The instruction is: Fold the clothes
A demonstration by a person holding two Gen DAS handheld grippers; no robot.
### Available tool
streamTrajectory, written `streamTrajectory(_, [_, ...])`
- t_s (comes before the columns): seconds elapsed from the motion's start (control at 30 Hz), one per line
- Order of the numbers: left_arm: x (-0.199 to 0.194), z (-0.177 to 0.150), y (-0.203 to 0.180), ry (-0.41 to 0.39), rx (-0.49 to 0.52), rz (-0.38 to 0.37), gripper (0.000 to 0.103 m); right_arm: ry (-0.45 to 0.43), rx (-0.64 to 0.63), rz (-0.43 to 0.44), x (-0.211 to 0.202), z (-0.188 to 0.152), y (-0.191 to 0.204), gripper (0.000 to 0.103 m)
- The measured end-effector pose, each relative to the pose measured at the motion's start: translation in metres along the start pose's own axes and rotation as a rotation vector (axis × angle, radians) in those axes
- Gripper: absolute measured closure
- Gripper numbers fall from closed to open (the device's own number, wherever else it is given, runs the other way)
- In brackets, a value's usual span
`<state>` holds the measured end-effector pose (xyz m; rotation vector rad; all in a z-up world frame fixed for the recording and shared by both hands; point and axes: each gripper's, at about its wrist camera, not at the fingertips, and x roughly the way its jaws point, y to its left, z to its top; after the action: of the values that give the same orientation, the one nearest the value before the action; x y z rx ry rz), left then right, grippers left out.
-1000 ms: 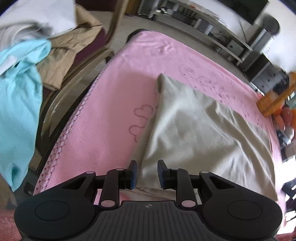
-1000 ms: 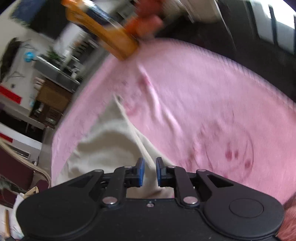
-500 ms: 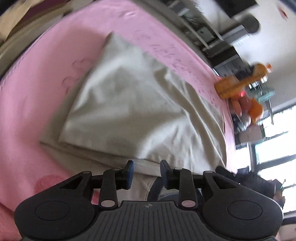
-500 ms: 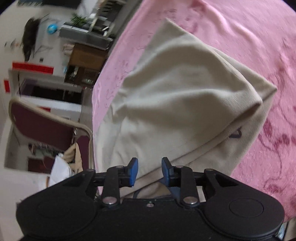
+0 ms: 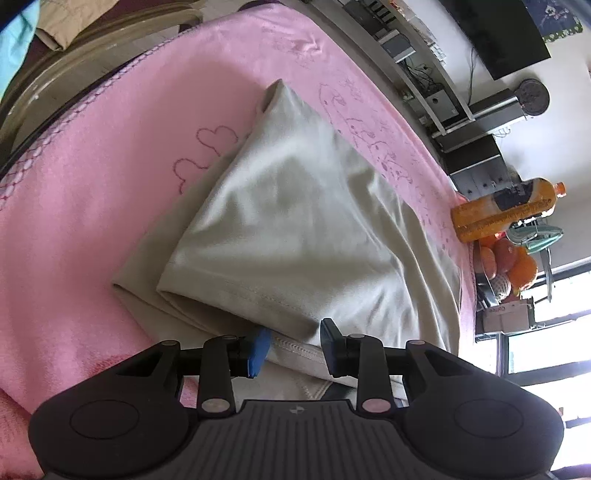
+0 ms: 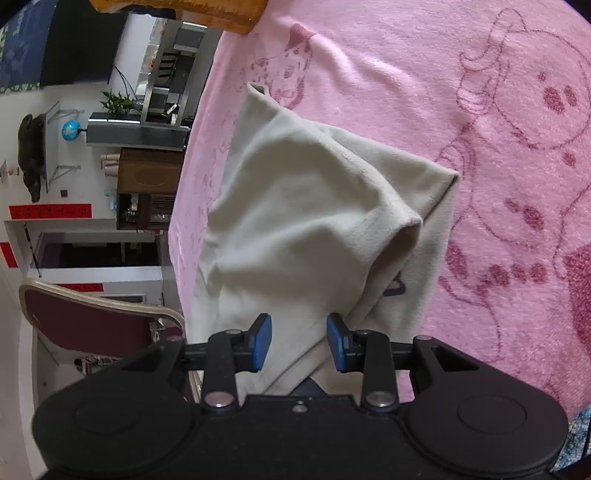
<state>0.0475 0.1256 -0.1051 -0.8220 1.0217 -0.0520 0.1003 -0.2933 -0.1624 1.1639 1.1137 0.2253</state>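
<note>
A beige garment (image 5: 295, 229) lies folded in layers on the pink blanket (image 5: 110, 184). My left gripper (image 5: 293, 345) is at its near hemmed edge. The jaws stand apart, the cloth edge lies in the gap, and the left pad (image 5: 260, 347) is tucked under the top layer. In the right wrist view the same garment (image 6: 303, 206) bulges up with a folded corner at the right. My right gripper (image 6: 299, 341) sits over its near edge, jaws apart, cloth between the pads but not pinched.
An orange drink bottle (image 5: 506, 206) and a bowl of oranges (image 5: 509, 262) stand at the blanket's far right edge. A chair with tan clothes (image 5: 55, 29) is at the upper left. A maroon chair (image 6: 92, 321) stands beside the table. Shelving (image 5: 417, 55) lines the far wall.
Both grippers' jaws have spread wider than a second ago. Both hands have rolled and sunk toward the garment's near edge, the right one further. The top layer now rests folded over the lower one.
</note>
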Motion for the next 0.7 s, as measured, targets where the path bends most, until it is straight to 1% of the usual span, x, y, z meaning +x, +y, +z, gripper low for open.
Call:
streamTrajectory(0.1, [-0.002,0.002,0.004,-0.01,-0.011,0.002,0.074,0.031,-0.011,-0.02,0.004,-0.001,0.001,0.071])
streamTrajectory(0.2, [-0.002,0.004,0.004,-0.012,-0.006,0.006,0.074,0.049,-0.016,-0.02,0.002,0.0,-0.001,0.071])
streamTrajectory(0.33, [-0.004,0.006,0.003,-0.029,0.002,0.004,0.074,-0.018,0.006,-0.009,-0.005,0.003,-0.005,0.071])
streamTrajectory(0.43, [-0.008,0.006,0.004,-0.046,0.001,-0.006,0.074,-0.086,0.015,0.017,-0.012,0.005,-0.005,0.071])
streamTrajectory(0.5, [-0.009,0.006,0.004,-0.053,0.003,-0.009,0.074,-0.124,0.007,0.02,-0.015,0.005,-0.004,0.071])
streamTrajectory(0.6, [-0.01,0.005,0.004,-0.058,0.005,-0.001,0.074,-0.135,0.004,-0.02,-0.013,0.005,-0.004,0.071])
streamTrajectory(0.7, [-0.01,0.006,0.004,-0.064,0.003,0.008,0.075,-0.155,0.0,-0.025,-0.013,0.006,-0.004,0.071])
